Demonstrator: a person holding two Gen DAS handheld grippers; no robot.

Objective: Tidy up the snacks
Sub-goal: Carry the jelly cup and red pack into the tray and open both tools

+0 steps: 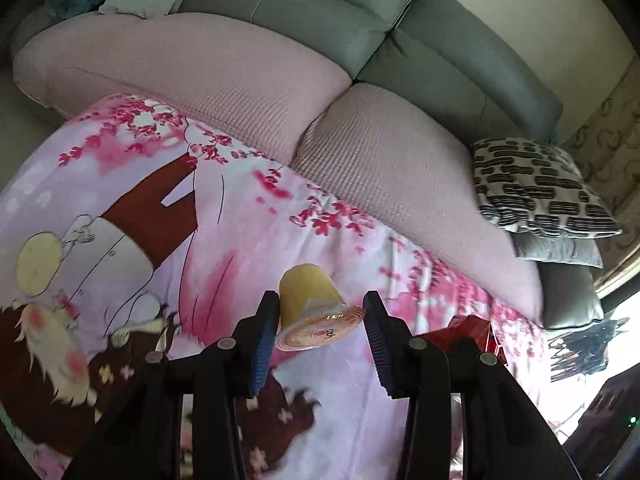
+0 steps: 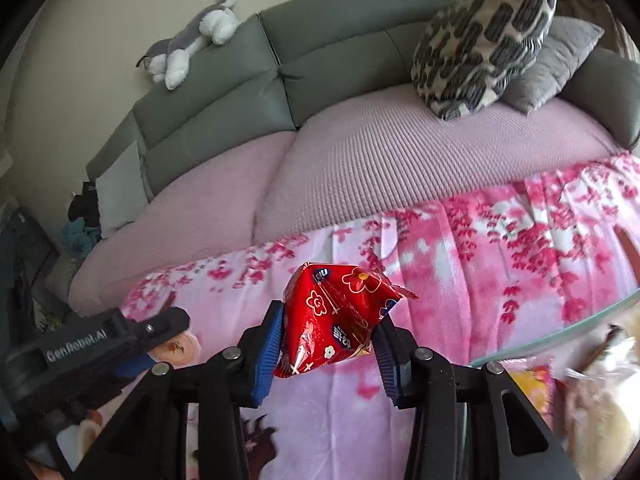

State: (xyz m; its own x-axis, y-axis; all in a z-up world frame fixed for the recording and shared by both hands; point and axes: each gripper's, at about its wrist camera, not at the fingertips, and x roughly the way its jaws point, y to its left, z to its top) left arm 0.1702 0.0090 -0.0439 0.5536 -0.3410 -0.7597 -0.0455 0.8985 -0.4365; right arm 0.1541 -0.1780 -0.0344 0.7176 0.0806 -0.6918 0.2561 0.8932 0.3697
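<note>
A yellow jelly cup [image 1: 310, 300] with a sealed orange lid hangs tilted between the blue pads of my left gripper [image 1: 320, 320], which is shut on it at the lid's rim. It is lifted above the pink blossom-print cloth [image 1: 224, 240]. My right gripper [image 2: 330, 332] is shut on a shiny red snack packet [image 2: 336, 316] with flower prints, also held above the cloth [image 2: 460, 264]. In the right wrist view the left gripper [image 2: 160, 344] shows at the left with the jelly cup [image 2: 182, 350] in it. The red packet [image 1: 468, 332] peeks in at the right of the left wrist view.
A grey sofa [image 2: 328, 28] with a pink knitted cover [image 2: 400, 156] lies beyond the cloth. A black-and-white pillow [image 2: 484, 40] and a plush toy [image 2: 192, 40] rest on it. A glass edge [image 2: 560, 340] at the lower right has more snack packets [image 2: 532, 388] behind it.
</note>
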